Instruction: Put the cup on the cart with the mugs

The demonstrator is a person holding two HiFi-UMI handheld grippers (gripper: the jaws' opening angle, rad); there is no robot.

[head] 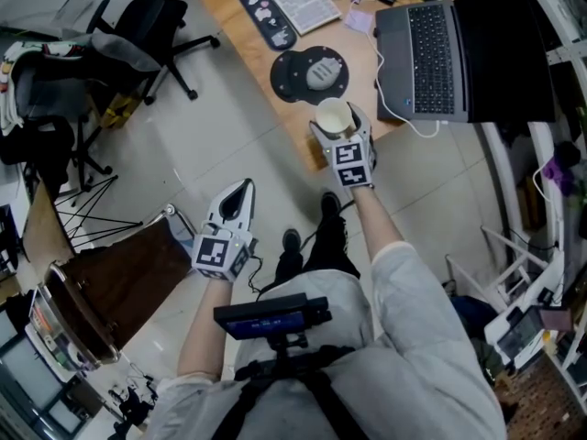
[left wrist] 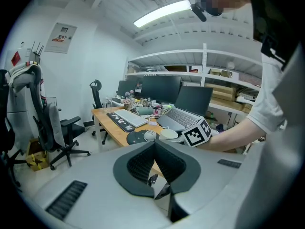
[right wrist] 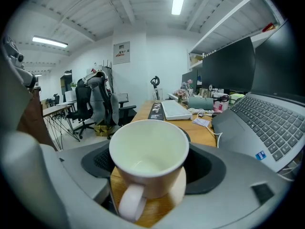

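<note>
A cream cup (right wrist: pixel 148 154) is seen pinched by its sides in the jaws of the right gripper (head: pixel 337 128), its handle turned toward the gripper's camera. It is set at the near edge of the wooden worktop (head: pixel 238 26), apparently so that it can be lifted clear. A laptop (head: pixel 431 58) lies at 2 o'clock from the cup and a computer mouse (head: pixel 321 71) on a round mat at 11 o'clock. The left gripper (head: pixel 243 191) is held low at 8 o'clock over the floor, jaws pressed together on nothing, judged to be kept out of the way. The cup's base is masked by the jaws, so whether it rests on the wood cannot be told. No cart with mugs can be made out in any view.
</note>
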